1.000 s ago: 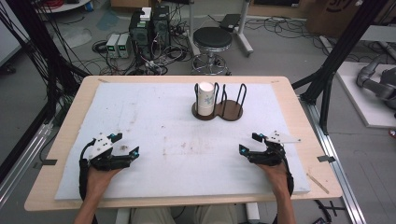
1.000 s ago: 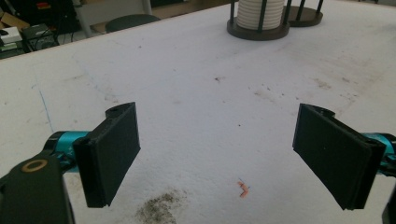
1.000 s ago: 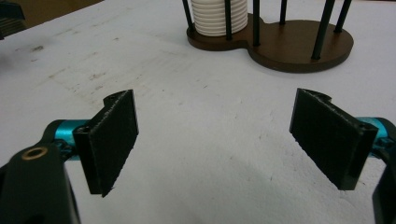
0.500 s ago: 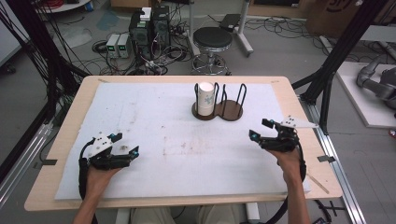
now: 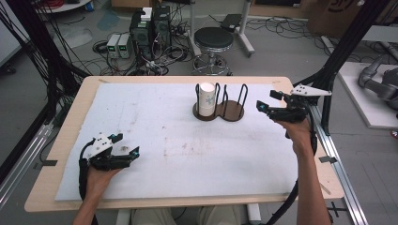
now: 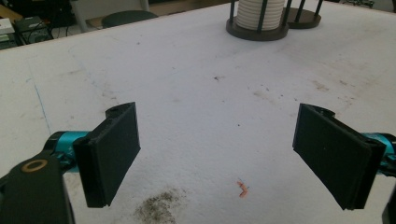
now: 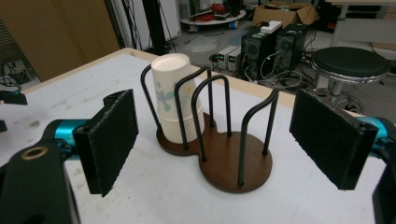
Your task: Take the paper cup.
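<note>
Both grippers gape empty, and the right gripper (image 5: 266, 104), aimed at the cup stack (image 7: 176, 105), could clip the holder's wire hoops (image 7: 212, 109) and drag it.

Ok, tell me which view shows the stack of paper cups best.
The right gripper view: the cup stack stands close and whole inside one side of the wire holder, rims countable. The high view shows it small and from above. The left gripper view catches just its lower part at the top edge.
</note>
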`<state>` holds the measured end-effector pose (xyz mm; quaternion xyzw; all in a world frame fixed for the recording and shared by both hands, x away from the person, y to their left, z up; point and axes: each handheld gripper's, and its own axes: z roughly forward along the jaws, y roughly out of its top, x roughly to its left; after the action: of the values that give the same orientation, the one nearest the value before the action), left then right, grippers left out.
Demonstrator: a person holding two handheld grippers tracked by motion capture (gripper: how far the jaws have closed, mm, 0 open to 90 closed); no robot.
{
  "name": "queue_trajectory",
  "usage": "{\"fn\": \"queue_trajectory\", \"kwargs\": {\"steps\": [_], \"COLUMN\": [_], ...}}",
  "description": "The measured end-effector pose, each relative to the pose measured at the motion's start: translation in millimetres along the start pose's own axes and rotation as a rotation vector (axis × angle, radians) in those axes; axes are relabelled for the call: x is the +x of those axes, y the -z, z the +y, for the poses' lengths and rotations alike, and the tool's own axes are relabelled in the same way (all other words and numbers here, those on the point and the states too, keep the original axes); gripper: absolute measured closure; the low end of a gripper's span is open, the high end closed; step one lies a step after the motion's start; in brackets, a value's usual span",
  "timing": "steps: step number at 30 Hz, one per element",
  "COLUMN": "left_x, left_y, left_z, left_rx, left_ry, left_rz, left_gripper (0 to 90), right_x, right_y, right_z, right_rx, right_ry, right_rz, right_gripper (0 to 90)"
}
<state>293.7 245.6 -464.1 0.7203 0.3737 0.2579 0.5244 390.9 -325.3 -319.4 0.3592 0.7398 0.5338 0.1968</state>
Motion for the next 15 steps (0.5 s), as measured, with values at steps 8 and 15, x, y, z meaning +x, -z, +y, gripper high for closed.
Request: {"fn": "queue_trajectory", "kwargs": {"steps": [8, 15], "left_x": [0.6, 0.6], "left_y": [-0.1, -0.1], "left_z": [-0.1, -0.1], "left_rx": [-0.002, -0.001], "left_ry": [0.009, 0.011], "left_rz": [-0.002, -0.002], "left_gripper": [14.6, 14.6], "right_x": [-18.1, -24.3], "right_y": [-22.5, -54.8], "right_z": [32.8, 64.2], "right_rx": [0.056, 0.139], "right_ry": [0.028, 0.09], "right_rz": [0.006, 0.054], "right_gripper": [15.7, 15.7]}}
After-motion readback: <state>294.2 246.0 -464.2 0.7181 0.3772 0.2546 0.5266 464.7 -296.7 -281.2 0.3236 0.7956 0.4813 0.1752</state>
